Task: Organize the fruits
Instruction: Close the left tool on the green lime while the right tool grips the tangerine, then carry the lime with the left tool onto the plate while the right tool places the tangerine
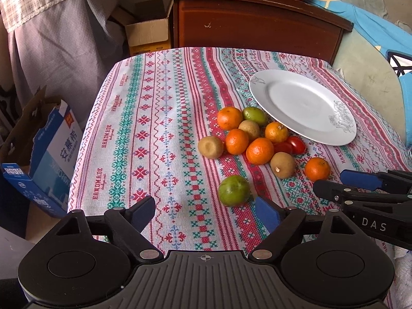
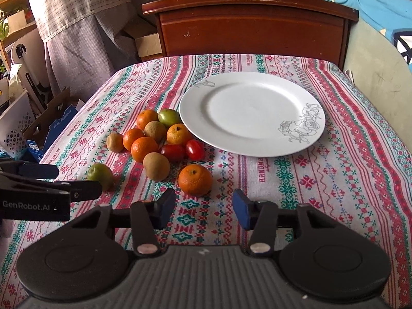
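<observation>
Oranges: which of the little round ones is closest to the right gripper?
The lone orange mandarin, sitting apart from the fruit pile on the patterned tablecloth, just ahead of the open right gripper. The other oranges huddle farther back.

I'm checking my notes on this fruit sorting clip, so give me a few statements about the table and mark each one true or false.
1. The white plate holds no fruit. True.
2. The right gripper is clamped on an orange. False: it is open and empty, with the nearest orange just ahead of it.
3. Two red tomatoes lie beside the plate. True.
4. The left gripper holds the green fruit. False: it is open, and the fruit lies on the tablecloth.
</observation>
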Demonstrator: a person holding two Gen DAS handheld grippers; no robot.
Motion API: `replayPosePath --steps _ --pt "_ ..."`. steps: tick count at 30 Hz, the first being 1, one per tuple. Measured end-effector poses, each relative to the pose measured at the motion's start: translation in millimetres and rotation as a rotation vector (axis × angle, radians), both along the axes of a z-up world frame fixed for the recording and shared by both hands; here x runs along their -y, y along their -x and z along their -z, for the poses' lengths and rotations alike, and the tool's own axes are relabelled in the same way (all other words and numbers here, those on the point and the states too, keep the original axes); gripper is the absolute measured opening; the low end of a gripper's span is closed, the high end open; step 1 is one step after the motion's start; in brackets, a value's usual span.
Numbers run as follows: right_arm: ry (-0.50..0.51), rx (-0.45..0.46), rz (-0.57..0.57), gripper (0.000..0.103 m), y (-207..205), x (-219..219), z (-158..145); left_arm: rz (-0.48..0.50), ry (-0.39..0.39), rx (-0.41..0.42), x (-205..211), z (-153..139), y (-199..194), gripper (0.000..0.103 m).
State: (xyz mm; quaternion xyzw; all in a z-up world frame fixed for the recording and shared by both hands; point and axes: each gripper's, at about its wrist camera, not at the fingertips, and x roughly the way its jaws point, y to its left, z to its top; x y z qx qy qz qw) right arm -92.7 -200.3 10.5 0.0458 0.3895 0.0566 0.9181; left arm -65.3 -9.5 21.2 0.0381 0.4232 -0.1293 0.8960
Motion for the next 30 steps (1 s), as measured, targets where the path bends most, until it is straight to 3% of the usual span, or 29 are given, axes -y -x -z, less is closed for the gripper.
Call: replayPosePath --steps 5,9,15,23,30 --pt "-0.017 0.008 0.011 0.044 -4.7 0.5 1.9 0.024 -0.009 0.019 8.4 2.3 -0.4 0.076" --pt "-0.012 0.017 0.004 0.041 -7.1 -2.4 1.6 0.031 0.001 0.009 11.3 7.6 -3.3 0.061" --pt "-0.03 0.011 0.003 0.03 -11.0 -2.3 4.6 0.027 0.013 0.004 9.9 11.9 -5.4 0.047" --pt "-0.046 0.01 0.005 0.03 -11.3 -2.1 5.7 0.047 0.035 0.017 11.1 12.5 -4.0 0.028" --pt "-0.06 0.003 0.013 0.03 -11.7 -0.7 4.7 0.017 0.089 0.014 5.0 8.0 -5.4 0.026"
